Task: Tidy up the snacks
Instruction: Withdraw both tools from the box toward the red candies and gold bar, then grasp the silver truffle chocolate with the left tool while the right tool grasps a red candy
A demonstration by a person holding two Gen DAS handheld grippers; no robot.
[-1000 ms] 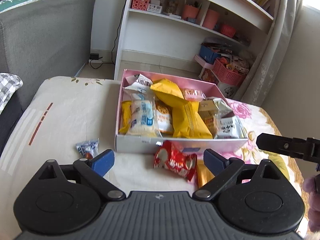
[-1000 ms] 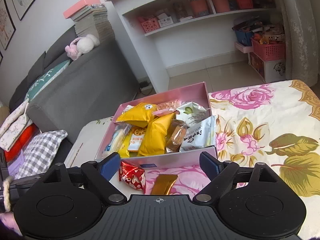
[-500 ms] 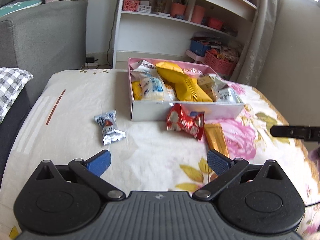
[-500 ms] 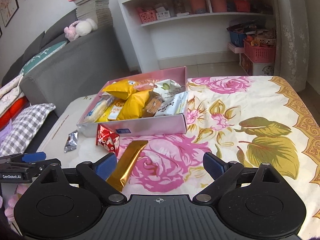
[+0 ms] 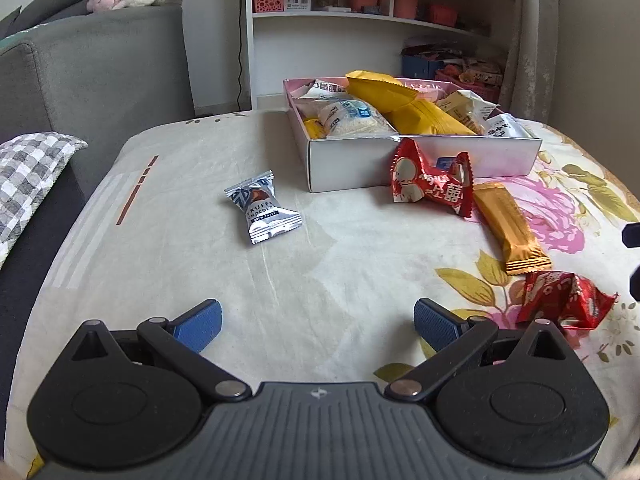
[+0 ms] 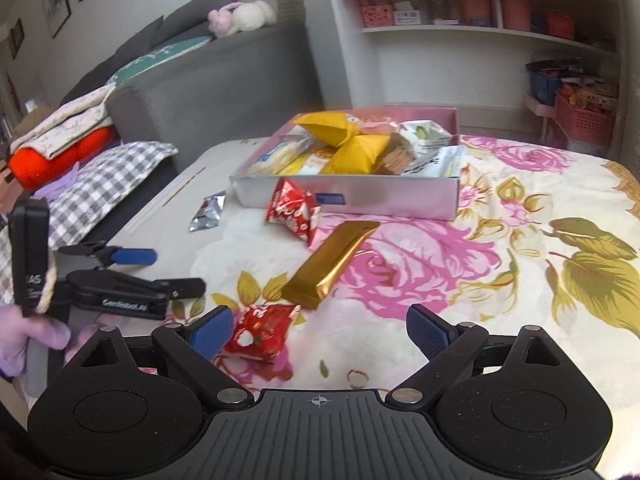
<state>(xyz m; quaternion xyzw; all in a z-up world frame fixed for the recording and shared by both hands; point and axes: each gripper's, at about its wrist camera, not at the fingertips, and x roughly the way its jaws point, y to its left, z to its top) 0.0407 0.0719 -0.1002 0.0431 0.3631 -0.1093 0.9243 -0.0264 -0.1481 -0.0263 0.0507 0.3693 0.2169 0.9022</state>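
Foil-wrapped snacks lie loose in front of the box [image 5: 424, 160]: you're between picks.
Both the left gripper [image 5: 318, 320] and right gripper [image 6: 320, 328] gape empty; close your right on the red packet [image 6: 260, 330] beside its left finger.

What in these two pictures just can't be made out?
- Snacks deep in the pink box: left wrist view, buried under the yellow bag.
- Right claw: left wrist view, cut off by the right edge.
- Silver chocolate wrapper: right wrist view, print too blurred to read.
- Shelf items: right wrist view, blurred and small.
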